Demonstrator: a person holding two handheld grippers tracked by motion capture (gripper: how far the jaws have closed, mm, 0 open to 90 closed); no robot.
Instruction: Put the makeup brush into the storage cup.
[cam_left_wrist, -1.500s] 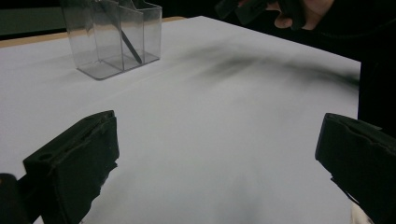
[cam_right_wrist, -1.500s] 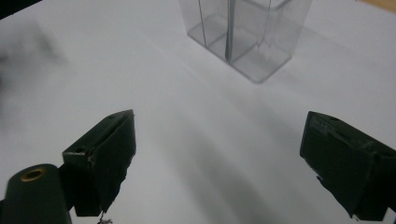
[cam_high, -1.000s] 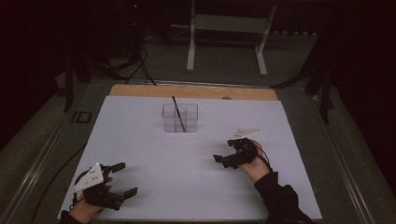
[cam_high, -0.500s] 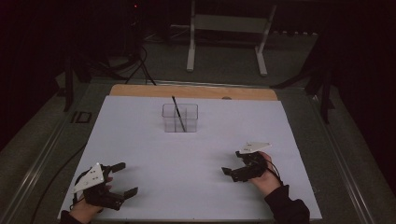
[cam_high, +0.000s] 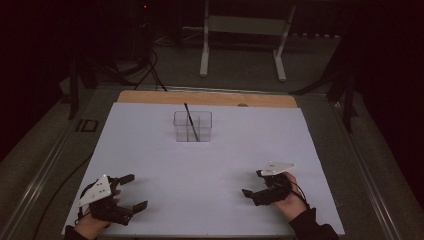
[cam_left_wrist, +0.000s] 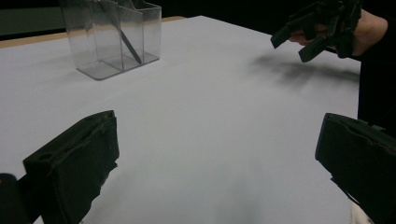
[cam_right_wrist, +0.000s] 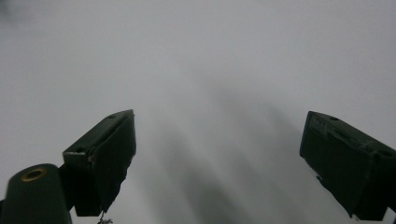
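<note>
we see our left claw (cam_high: 131, 191) low at the near left corner of the white sheet (cam_high: 210, 165) that covers the table (cam_high: 205, 98), its jaws spread wide and holding nothing; in the left gripper view the two black jaws stand far apart with bare white sheet between them. our right claw (cam_high: 254, 186) sits near the front right of the sheet, also parted and empty, with its grey three-cornered plate on top; the right gripper view looks down on plain sheet between its two open jaws, and a soft shadow falls there. the left gripper view also catches the right claw (cam_left_wrist: 290, 39) farther off at the upper right, hovering just above the sheet over its own shadow, held in a hand (cam_left_wrist: 369, 28)

the clear container (cam_high: 193, 126) stands upright toward the far middle of the sheet, well apart from both claws and roughly between them in line. it is divided into compartments, and a thin black pen (cam_high: 191, 122) leans inside it, its top poking up past the rim toward the far left. in the left gripper view the container (cam_left_wrist: 114, 37) shows at the upper left with the pen (cam_left_wrist: 122, 35) slanting through one compartment; which one we cannot tell for sure. a bare strip of wooden table edge lies beyond the sheet's far side
</note>
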